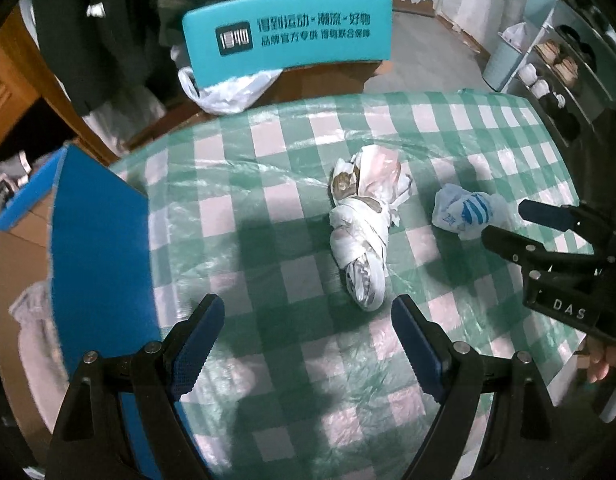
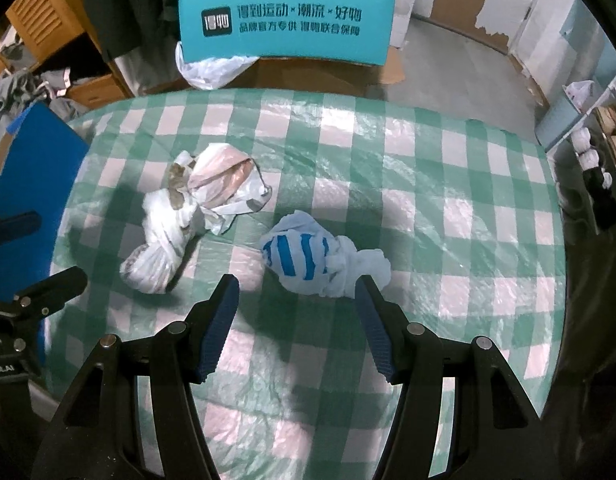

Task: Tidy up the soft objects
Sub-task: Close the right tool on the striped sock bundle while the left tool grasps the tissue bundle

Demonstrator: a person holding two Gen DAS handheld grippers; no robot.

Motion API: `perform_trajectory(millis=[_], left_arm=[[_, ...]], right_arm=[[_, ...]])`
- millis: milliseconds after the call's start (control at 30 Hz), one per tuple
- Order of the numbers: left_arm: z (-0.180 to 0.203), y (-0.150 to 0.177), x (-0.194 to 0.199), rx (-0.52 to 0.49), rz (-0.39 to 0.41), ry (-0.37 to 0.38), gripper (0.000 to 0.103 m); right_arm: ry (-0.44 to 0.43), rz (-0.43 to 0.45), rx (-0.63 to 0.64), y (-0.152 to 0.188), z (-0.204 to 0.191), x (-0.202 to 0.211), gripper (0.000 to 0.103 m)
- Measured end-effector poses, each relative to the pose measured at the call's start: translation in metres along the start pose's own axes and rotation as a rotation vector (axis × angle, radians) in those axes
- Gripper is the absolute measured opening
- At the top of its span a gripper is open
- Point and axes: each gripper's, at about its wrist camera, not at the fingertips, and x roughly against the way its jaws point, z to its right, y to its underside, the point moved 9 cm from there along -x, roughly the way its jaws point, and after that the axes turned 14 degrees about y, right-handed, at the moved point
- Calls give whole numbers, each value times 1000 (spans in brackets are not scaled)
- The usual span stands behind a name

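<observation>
Right gripper wide open, empty, just before striped bag bundle on checked tablecloth. Left gripper open, empty, near wrapped bundle. Risk: slippery plastic slides away, knot loosens.

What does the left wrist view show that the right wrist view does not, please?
Only the left wrist view shows the left gripper open from behind, a pinkish cloth beside the blue panel, and a hand. Only the right wrist view shows the right gripper open from behind and a wooden louvred cabinet. Both show the checked tablecloth, white wrapped bundle, blue-striped bag bundle and teal sign.
</observation>
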Motion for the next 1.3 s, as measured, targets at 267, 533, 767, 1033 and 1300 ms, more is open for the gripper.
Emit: perform_trajectory(millis=[267,533,767,1033,1300], left_arm=[[2,-10,-19,16,-20,27,87],[-2,-19,-32,28,-38,38,87],[-1,-25,-38,27,-43,41,87],[8,-33,-52,24,-60,53,87],[16,-40,-71,0,-87,31,87]], right_arm=[[5,-34,12,-2,-1,-24,59],[59,-36,52,-11,-2,-39,59],[89,-47,45,-19,0,-47,59],[103,-72,-16,-18,14,-56,59],[76,-90,-87,-14,25,-59,57]])
